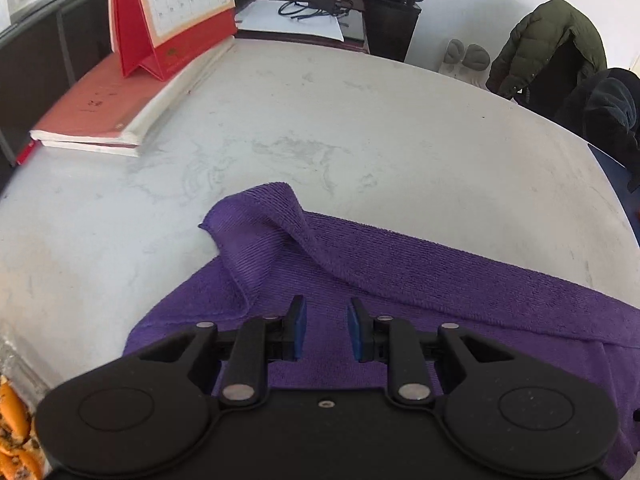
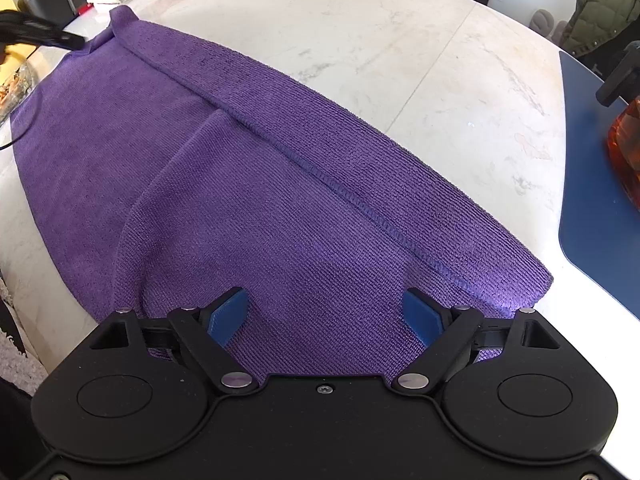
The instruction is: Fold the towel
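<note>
A purple towel [image 1: 400,280] lies on the white marble table [image 1: 320,128], folded over lengthwise, with one corner rumpled and raised at its far left end. My left gripper [image 1: 326,330] hovers just over that end, jaws partly open with a narrow gap and nothing between them. In the right wrist view the towel [image 2: 248,184] stretches away to the upper left, with a stitched hem running along the folded layer. My right gripper [image 2: 325,316] is wide open and empty over the towel's near end. The left gripper's black tip [image 2: 40,34] shows at the towel's far end.
A red desk calendar [image 1: 172,12] stands on a stack of books [image 1: 108,108] at the table's far left. A blue mat [image 2: 600,200] with an amber spray bottle [image 2: 626,136] lies at the right. Jackets [image 1: 552,44] hang on chairs behind the table.
</note>
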{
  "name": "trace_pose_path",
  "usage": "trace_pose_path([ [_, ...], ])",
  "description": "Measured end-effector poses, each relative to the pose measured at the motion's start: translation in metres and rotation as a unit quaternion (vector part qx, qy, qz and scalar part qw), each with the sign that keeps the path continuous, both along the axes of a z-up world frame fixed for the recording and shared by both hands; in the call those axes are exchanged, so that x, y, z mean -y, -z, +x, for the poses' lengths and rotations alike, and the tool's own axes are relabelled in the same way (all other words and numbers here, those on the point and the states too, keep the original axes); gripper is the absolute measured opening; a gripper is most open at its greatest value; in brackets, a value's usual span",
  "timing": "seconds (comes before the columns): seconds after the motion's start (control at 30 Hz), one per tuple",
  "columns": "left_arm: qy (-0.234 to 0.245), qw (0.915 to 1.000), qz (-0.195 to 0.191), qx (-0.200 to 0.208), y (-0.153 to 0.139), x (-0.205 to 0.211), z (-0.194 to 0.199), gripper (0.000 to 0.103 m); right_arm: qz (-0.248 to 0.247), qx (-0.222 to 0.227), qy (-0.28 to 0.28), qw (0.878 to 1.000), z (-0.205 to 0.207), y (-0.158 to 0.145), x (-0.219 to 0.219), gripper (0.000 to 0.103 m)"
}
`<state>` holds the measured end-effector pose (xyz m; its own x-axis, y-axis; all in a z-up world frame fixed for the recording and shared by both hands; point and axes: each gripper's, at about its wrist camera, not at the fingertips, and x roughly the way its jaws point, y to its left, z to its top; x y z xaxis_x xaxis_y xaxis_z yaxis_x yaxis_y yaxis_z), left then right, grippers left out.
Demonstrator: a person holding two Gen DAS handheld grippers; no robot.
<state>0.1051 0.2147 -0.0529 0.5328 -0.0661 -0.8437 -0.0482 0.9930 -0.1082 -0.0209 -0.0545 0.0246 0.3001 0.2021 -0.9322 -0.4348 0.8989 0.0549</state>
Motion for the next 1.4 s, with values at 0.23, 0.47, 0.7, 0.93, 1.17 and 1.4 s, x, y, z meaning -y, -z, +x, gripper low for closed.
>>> trace_pose_path([
  [0.23, -0.034, 0.9972, 0.060, 0.029, 0.006, -0.042, 0.039, 0.020, -0.005, -0.010, 0.009, 1.000, 0.004, -0.001, 0.000, 0.088],
  [0.47, -0.121, 0.9877, 0.067, 0.074, -0.017, -0.074, 0.047, 0.020, -0.010, -0.022, 0.015, 1.000, 0.006, 0.000, 0.002, 0.089],
  [0.7, -0.068, 0.9953, 0.046, 0.053, -0.037, -0.032, -0.002, 0.029, -0.008, -0.020, 0.015, 1.000, 0.005, 0.001, 0.004, 0.092],
  [0.93, 0.040, 0.9991, 0.006, -0.012, -0.011, 0.048, -0.028, 0.029, 0.006, 0.001, 0.013, 1.000, -0.003, 0.004, 0.011, 0.094],
  [1.17, 0.077, 0.9911, 0.107, -0.019, 0.007, 0.085, -0.034, 0.032, -0.002, 0.043, 0.028, 0.999, -0.004, -0.011, 0.043, 0.082],
  [1.4, 0.066, 0.9903, 0.118, -0.034, 0.005, 0.090, -0.031, 0.034, -0.039, 0.127, -0.026, 0.991, 0.000, -0.026, 0.082, 0.058],
])
